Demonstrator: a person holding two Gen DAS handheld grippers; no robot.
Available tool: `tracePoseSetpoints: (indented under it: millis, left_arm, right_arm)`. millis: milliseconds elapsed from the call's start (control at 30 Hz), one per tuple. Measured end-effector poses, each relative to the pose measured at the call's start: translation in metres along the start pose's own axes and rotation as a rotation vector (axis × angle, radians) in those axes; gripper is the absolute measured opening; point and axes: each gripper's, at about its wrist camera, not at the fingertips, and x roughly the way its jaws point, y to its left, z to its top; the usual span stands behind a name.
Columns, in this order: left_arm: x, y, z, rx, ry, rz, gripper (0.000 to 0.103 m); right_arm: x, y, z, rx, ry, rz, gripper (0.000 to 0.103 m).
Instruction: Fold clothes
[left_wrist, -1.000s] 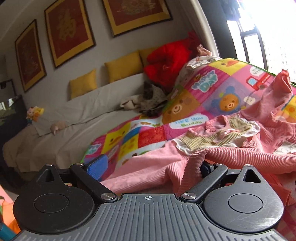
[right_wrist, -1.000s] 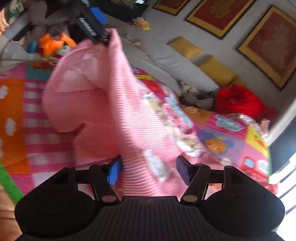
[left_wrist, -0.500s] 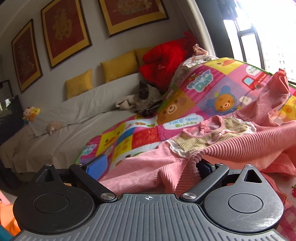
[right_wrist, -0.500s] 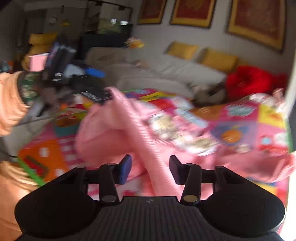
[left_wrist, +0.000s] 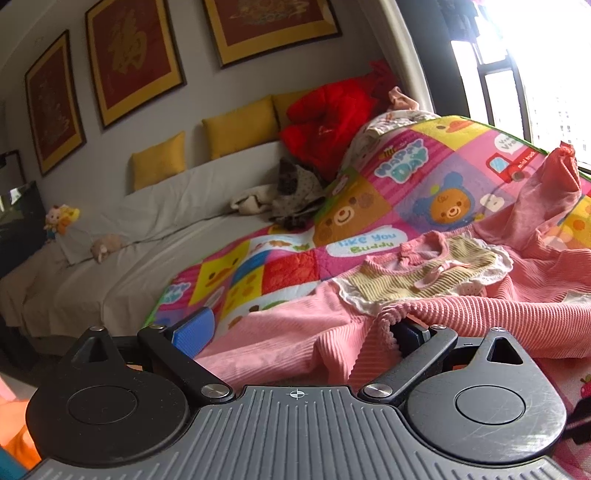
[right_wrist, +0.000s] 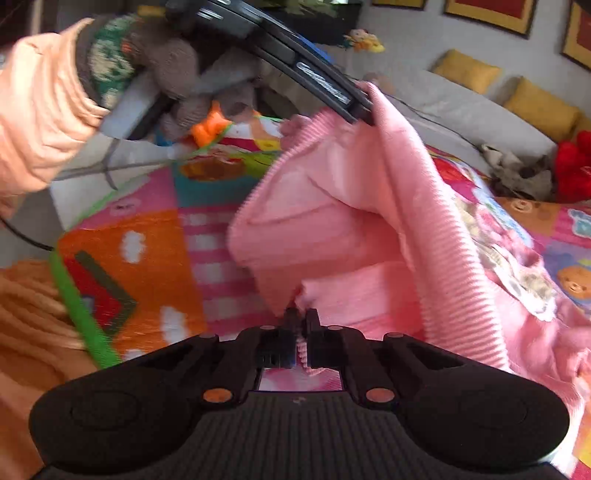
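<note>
A pink ribbed knit garment (left_wrist: 498, 310) with a yellow striped, white-frilled collar (left_wrist: 424, 277) lies across a colourful cartoon quilt (left_wrist: 369, 218). My left gripper (left_wrist: 299, 328) is open wide, and the garment's hem hangs draped over its right finger (left_wrist: 410, 332). In the right wrist view that left gripper (right_wrist: 360, 109) holds a raised corner of the pink garment (right_wrist: 369, 206) above the quilt (right_wrist: 147, 240). My right gripper (right_wrist: 301, 326) is shut on a lower edge of the garment, with pink fabric pinched between the pads.
A grey sofa (left_wrist: 159, 218) with yellow cushions runs along the back wall, with a red jacket (left_wrist: 332, 118) and a grey clothes heap (left_wrist: 295, 195) on it. A bright window (left_wrist: 535, 74) is at right. An orange sleeve (right_wrist: 37, 110) and gloved hand (right_wrist: 173, 62) hold the left gripper.
My right gripper was open over the garment and has now shut on its lower edge. The left gripper has stayed open with the hem draped on its finger, drifting slightly.
</note>
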Motion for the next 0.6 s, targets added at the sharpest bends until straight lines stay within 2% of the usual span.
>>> tracePoseSetpoints:
  millis: [33,400,467,500,533,600]
  left_arm:
    - [0.0,0.001,0.0,-0.004,0.001,0.002,0.1]
    - [-0.001,-0.001,0.0,-0.018,-0.004,-0.008,0.1]
    - [-0.001,-0.002,0.0,-0.017,-0.004,-0.012,0.1]
    - [0.0,-0.003,0.0,-0.015,-0.003,-0.014,0.1]
    - [0.0,-0.004,0.0,-0.013,-0.001,-0.016,0.1]
    - [0.001,-0.004,0.0,-0.014,0.0,-0.018,0.1]
  right_arm:
    - [-0.005,0.001,0.0,-0.004,-0.009,0.032,0.004]
    - [-0.033,-0.067,-0.036,0.153,0.05,-0.363,0.007]
    - [-0.04,-0.076,-0.038,0.152,0.047,-0.382,0.012]
    - [-0.041,-0.077,-0.039,0.154,0.057,-0.355,0.019]
    - [-0.042,-0.077,-0.041,0.151,0.066,-0.336,0.033]
    - [-0.036,-0.072,-0.044,0.118,0.085,-0.348,0.044]
